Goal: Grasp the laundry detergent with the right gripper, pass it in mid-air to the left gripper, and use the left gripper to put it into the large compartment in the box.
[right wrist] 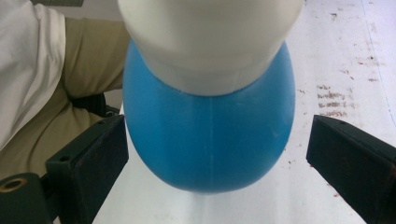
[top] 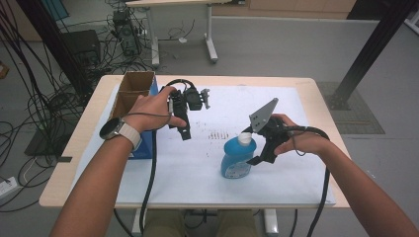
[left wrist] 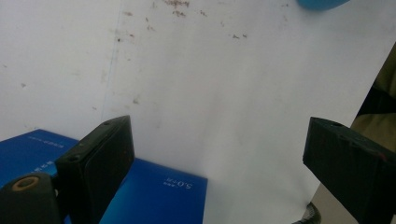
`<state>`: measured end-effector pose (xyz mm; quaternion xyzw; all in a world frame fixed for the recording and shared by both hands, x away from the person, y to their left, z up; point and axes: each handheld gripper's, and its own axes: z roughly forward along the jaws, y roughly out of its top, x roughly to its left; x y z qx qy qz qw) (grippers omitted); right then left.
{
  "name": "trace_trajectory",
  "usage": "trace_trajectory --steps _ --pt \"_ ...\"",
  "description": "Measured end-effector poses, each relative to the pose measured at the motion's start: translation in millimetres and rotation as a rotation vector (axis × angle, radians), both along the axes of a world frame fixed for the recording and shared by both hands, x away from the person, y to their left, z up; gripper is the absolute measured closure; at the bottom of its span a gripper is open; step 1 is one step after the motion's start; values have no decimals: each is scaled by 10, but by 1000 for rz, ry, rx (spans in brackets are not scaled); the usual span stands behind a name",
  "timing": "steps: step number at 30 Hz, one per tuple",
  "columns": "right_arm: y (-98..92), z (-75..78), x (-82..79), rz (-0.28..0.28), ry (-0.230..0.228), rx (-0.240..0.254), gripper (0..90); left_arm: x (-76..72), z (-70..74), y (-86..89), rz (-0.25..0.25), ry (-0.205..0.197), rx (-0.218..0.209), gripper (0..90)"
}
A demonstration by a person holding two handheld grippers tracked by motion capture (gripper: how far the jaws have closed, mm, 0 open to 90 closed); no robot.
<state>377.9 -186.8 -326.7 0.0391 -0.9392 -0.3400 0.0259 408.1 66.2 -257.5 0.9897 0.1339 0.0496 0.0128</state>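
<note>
Here the blue bottle [top: 238, 159] with its white cap [top: 245, 138] stands upright on the white sheet [top: 197, 168], near the table's front edge, between the spread jaws of the right gripper [right wrist: 217, 154], neither pad touching. Best to centre the body, then close evenly below the cap. The left gripper [left wrist: 217, 154] hangs spread and empty beside the blue box [left wrist: 154, 193].

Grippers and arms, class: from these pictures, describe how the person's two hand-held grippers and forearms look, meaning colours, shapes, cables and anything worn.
Both grippers are black with two blocky, flat-faced jaws. The right gripper carries a grey three-cornered plate with small holes. A black cable trails from the left gripper. The forearms are bare, with a round dark-faced watch on a pale strap on the left wrist.
</note>
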Motion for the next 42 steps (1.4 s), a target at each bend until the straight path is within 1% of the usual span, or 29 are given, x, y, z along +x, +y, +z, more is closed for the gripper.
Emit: trace_trajectory --steps 5,10,12,23,34,35,42 --pt "-11 -51 -7 -3 9 8 57 2 -5 -1 -1 0 -2 92" --pt "-10 -69 -3 -3 5 20 59 3 -8 -12 -3 3 0 92" --pt "3 -68 -1 -3 0 29 60 1 -9 -8 4 4 -2 92" --pt "26 -145 -8 2 14 39 65 -1 -7 16 6 2 0 92" --pt "15 -180 -11 1 12 47 68 0 -17 5 2 2 3 93" --pt "13 -182 -11 4 15 54 72 -3 -21 2 5 5 3 93" --pt "6 -216 -12 0 17 58 73 -1 -61 16 8 15 7 93"
